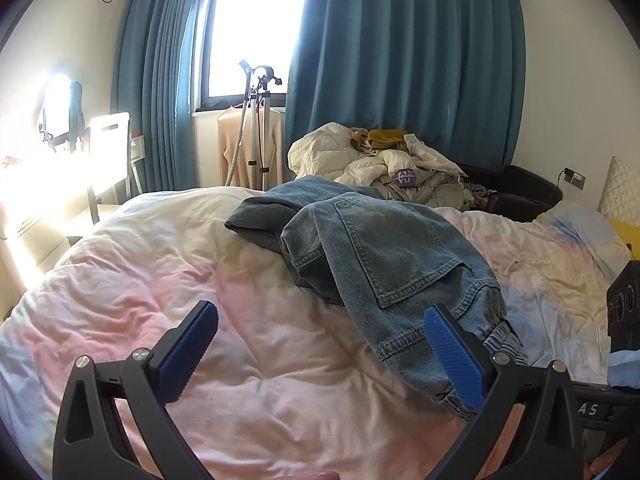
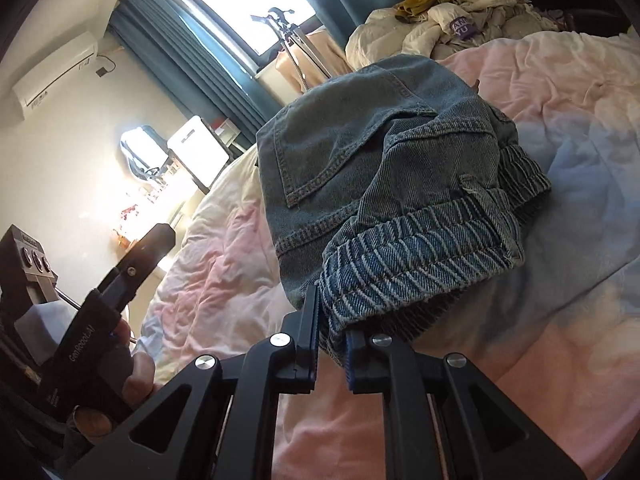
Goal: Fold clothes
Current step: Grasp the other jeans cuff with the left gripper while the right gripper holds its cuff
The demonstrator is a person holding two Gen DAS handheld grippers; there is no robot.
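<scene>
While angled down over the pastel pink quilted duvet (image 1: 280, 380), left gripper (image 1: 320, 356) spread wide, empty; right gripper (image 2: 332, 344) clamped on crumpled blue denim jeans (image 2: 380, 184), stretching from waistband toward 11 o'clock.

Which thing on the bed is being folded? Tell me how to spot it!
Find the big bed with the pink and pastel duvet. In its middle lies a heap of blue denim, the jeans. Unlike the pale crumpled bedding pile behind, the jeans are blue with stitched pockets, and the right hand-held gripper pinches their ribbed waistband.
</scene>
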